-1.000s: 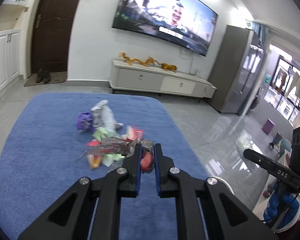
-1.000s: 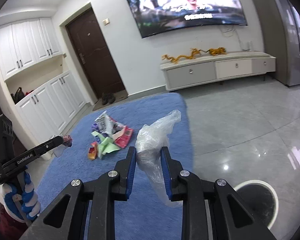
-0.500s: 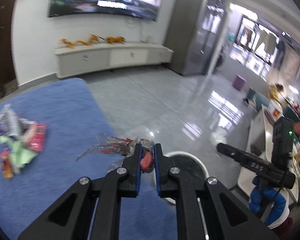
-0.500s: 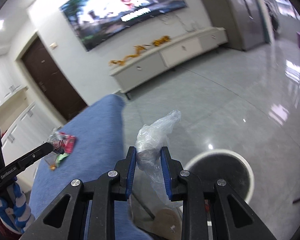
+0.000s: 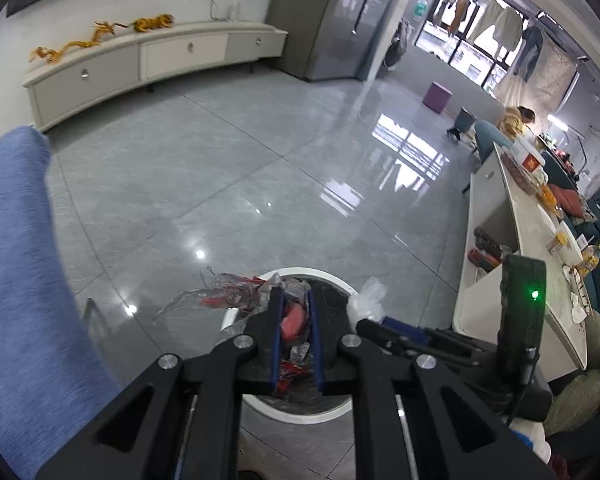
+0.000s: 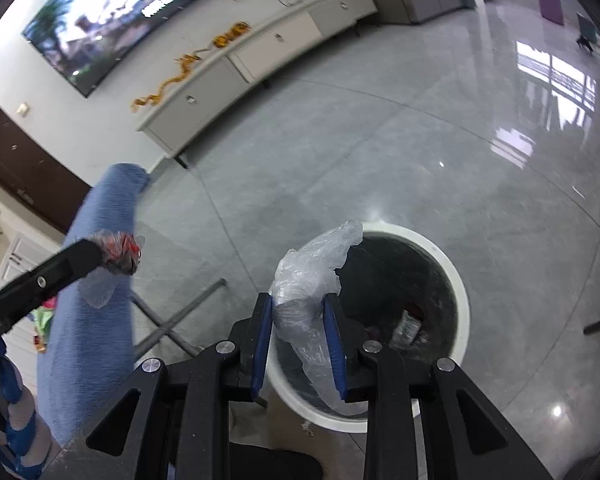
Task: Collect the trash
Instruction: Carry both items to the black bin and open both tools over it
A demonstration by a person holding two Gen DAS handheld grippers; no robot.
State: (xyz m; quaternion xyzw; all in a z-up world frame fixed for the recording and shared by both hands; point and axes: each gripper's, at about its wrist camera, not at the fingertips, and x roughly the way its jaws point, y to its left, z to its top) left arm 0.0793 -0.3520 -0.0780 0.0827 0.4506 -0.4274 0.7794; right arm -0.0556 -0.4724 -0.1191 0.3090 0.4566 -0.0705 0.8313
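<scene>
**Ana:** Left wrist view first: the left gripper (image 5: 294, 316) points steeply down over the white-rimmed bin (image 5: 296, 410), clamped on a crumpled wrapper (image 5: 236, 292). A red bit sits pinched between the blue pads, and the clear and red foil trails out to the left of the fingers, so its long axis runs roughly level, crosswise to the gripper.

**Ben:** Where is the right one?

**Ana:** The right gripper (image 6: 300, 320) holds a clear plastic bag (image 6: 312, 268), pads pressing both sides. The bag's long axis runs along the fingers: one end sticks up past the tips towards the bin's far rim, the other hangs down between the pads over the bin's (image 6: 458, 280) near side.

**Ben:** Anything one camera catches that the other misses?

**Ana:** The right wrist view looks deeper into the bin's dark inside, where some scraps already lie. It also shows the left gripper's tip from the side with the wrapper (image 6: 118, 254) bunched at it, in front of the blue cloth (image 6: 96, 280), plus a wall screen (image 6: 132, 8) and a dark door (image 6: 24, 176). The left wrist view shows the bag (image 5: 366, 302) only as a small white puff just right of its own fingers, and a long white counter (image 5: 528, 220) crowded with items at the right
</scene>
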